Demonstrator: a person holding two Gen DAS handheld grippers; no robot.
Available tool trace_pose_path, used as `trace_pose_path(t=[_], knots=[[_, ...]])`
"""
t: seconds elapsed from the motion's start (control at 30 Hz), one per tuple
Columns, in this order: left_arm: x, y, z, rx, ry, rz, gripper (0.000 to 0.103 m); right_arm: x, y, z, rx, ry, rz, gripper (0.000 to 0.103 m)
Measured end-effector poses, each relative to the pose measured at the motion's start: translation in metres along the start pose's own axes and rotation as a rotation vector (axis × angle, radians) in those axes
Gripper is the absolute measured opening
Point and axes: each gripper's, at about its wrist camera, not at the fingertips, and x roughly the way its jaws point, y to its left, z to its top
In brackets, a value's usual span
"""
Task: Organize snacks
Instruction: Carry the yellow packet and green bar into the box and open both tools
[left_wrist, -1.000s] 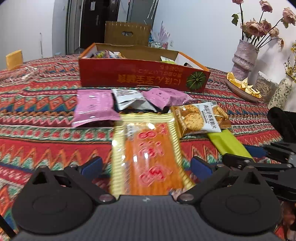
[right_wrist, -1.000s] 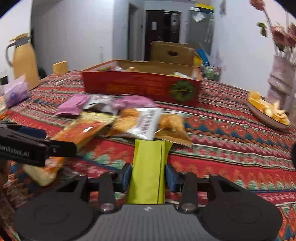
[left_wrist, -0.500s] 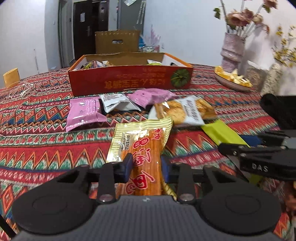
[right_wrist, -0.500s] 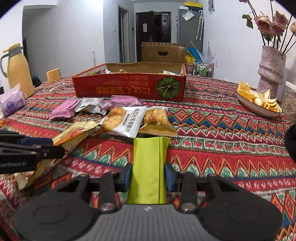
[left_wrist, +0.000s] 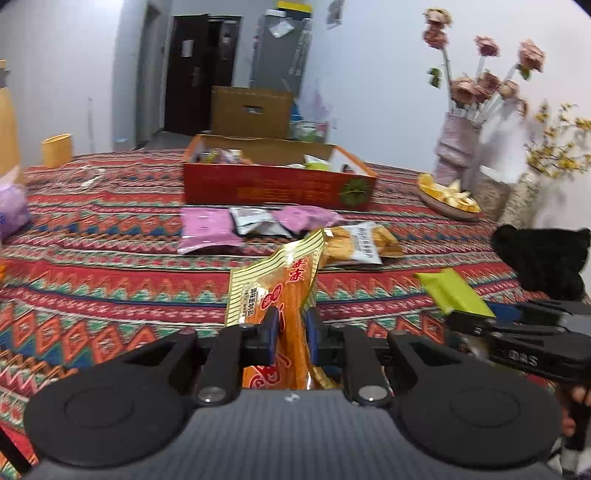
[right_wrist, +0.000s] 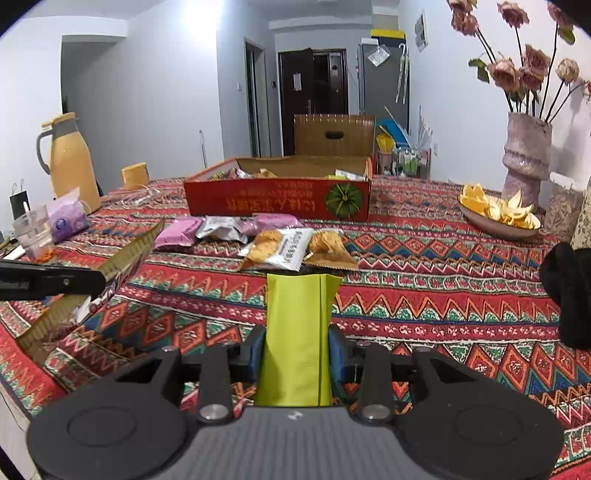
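My left gripper is shut on an orange and yellow snack packet, held off the patterned tablecloth. My right gripper is shut on a lime green packet, also lifted; that green packet shows at the right of the left wrist view. Ahead lie two pink packets, a silver packet and a biscuit packet. Behind them stands an open red cardboard box with several snacks inside. The red box sits straight ahead in the right wrist view too.
A dish of orange peel and a vase of dried roses stand at the right. A yellow jug, a yellow cup, a plastic cup and a purple tissue pack stand at the left. A brown carton is behind the table.
My left gripper closed on the orange packet and lifted it off the cloth. My right gripper kept its grip on the green packet and rose; both pulled back from the box.
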Motion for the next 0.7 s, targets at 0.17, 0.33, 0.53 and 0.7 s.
trace_pose_path(t=[0.17, 0.33, 0.53, 0.7], knots=[[-0.026, 0.007, 0.013, -0.027, -0.074, -0.029, 0.015, -0.016, 0.004, 0.006, -0.012, -0.044, 0.017, 0.035], [-0.035, 0.008, 0.023, -0.022, -0.109, -0.024, 0.015, -0.023, 0.002, 0.017, -0.019, -0.087, 0.018, 0.035], [-0.018, 0.015, 0.046, -0.004, -0.107, -0.012, 0.015, -0.013, -0.005, 0.042, -0.050, -0.122, 0.023, 0.035], [0.005, 0.019, 0.076, 0.039, -0.132, -0.001, 0.016, 0.006, -0.014, 0.076, -0.104, -0.154, 0.011, 0.035]])
